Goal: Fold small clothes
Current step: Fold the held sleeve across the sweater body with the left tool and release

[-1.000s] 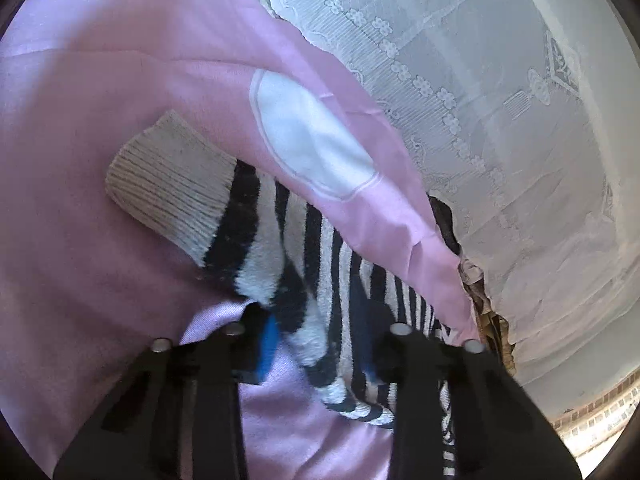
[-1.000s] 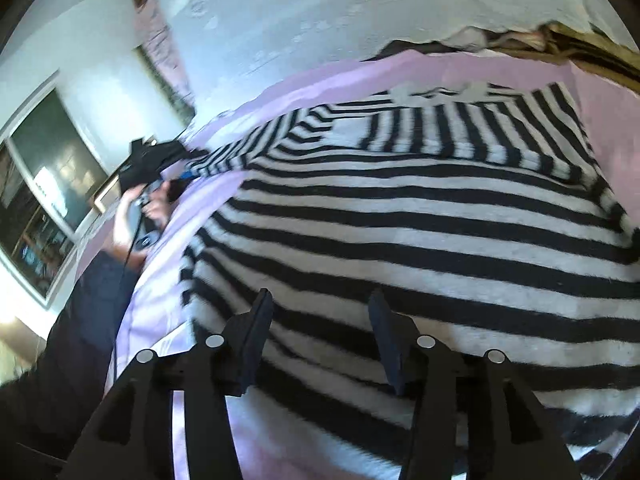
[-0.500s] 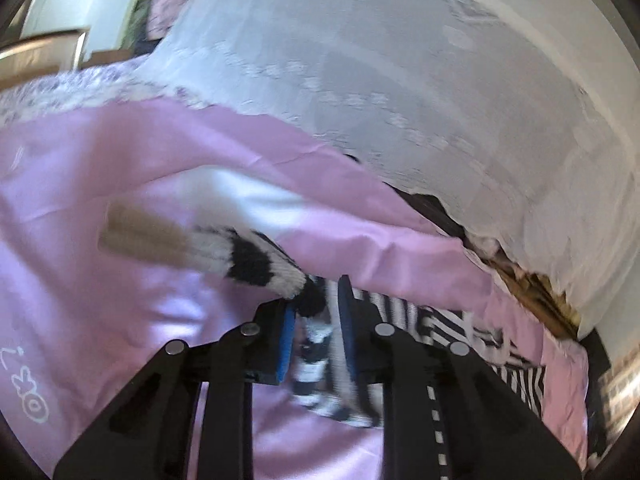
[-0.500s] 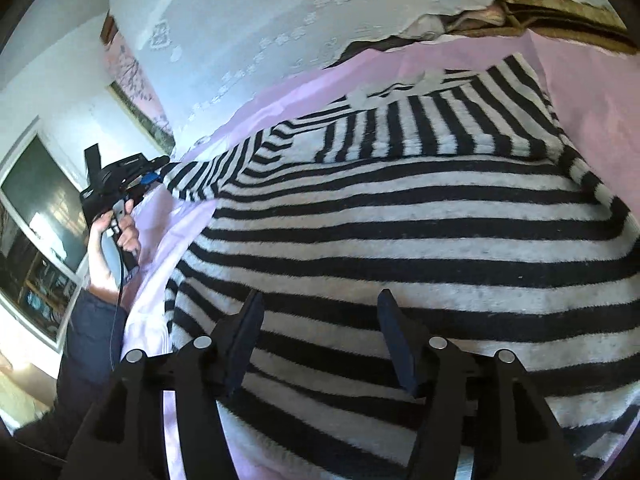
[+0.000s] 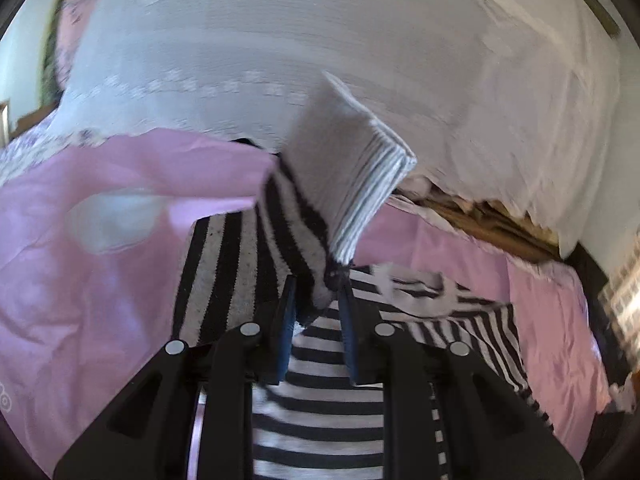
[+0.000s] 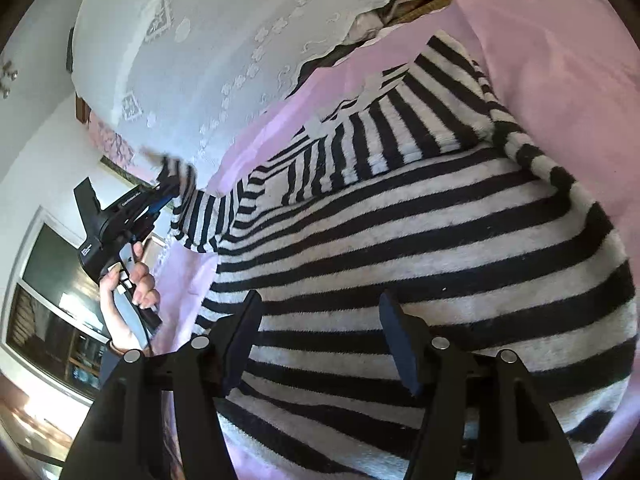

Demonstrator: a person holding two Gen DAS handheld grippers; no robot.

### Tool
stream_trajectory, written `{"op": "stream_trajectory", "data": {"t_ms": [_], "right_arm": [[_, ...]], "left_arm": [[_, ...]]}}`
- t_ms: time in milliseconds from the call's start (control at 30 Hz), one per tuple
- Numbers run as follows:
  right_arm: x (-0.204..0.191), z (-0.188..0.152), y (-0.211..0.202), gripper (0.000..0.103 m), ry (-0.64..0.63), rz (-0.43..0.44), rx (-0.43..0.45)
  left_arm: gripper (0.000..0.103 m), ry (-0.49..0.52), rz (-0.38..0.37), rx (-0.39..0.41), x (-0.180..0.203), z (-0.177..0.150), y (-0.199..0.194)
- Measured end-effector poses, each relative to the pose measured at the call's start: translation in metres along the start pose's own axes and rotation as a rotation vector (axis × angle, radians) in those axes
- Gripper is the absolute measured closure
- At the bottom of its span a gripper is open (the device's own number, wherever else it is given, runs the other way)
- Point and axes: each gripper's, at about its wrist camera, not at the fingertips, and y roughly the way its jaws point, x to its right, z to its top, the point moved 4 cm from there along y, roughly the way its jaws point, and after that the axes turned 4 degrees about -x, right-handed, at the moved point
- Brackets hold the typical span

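A black-and-white striped sweater (image 6: 420, 232) lies spread on a pink sheet (image 6: 560, 40). My left gripper (image 5: 316, 292) is shut on the sweater's left sleeve (image 5: 304, 216) and holds it lifted; the grey ribbed cuff (image 5: 368, 184) stands up above the jaws. The sweater body (image 5: 320, 420) shows below it. In the right wrist view the left gripper (image 6: 168, 192) holds the sleeve (image 6: 192, 208) off the bed at the far left. My right gripper (image 6: 320, 312) is open and empty, just above the sweater's lower body.
A white lace cover (image 5: 320, 60) drapes behind the bed, with a wicker edge (image 5: 480, 224) under it. The pink sheet (image 5: 80, 280) spreads to the left. A dark window (image 6: 48, 300) and the person's hand (image 6: 128, 292) are at the left.
My left gripper has lifted the sleeve off the bed and swung it over toward the sweater body; the cuff now stands up. My right gripper stays open, shifted slightly over the sweater.
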Motion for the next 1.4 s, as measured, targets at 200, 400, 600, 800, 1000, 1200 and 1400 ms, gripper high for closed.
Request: {"op": "stream_trajectory", "data": {"t_ms": [200, 400, 600, 800, 1000, 1200, 1400], "right_arm": [[0.03, 0.016, -0.011, 0.04, 0.116, 0.062, 0.015], [0.046, 0.022, -0.019, 0.04, 0.193, 0.107, 0.039], [0.045, 0.023, -0.02, 0.04, 0.166, 0.087, 0.05], [0.033, 0.027, -0.017, 0.041, 0.161, 0.16, 0.057], [-0.006, 0.066, 0.017, 0.041, 0.218, 0.27, 0.02], [-0.021, 0.098, 0.085, 0.041, 0.261, 0.199, -0.01], [-0.008, 0.112, 0.134, 0.052, 0.311, 0.091, -0.037]], "left_arm": [[0.085, 0.094, -0.067, -0.045, 0.072, -0.013, 0.019], [0.084, 0.218, -0.132, -0.122, 0.146, -0.05, 0.048], [0.058, 0.298, -0.098, -0.13, 0.148, -0.073, 0.044], [0.03, 0.208, 0.072, -0.043, 0.058, -0.051, 0.0], [0.02, 0.19, 0.161, -0.035, -0.009, -0.069, -0.014], [0.017, 0.335, 0.318, -0.151, -0.007, -0.094, 0.04], [0.016, 0.359, 0.406, -0.213, -0.011, -0.098, 0.063]]}}
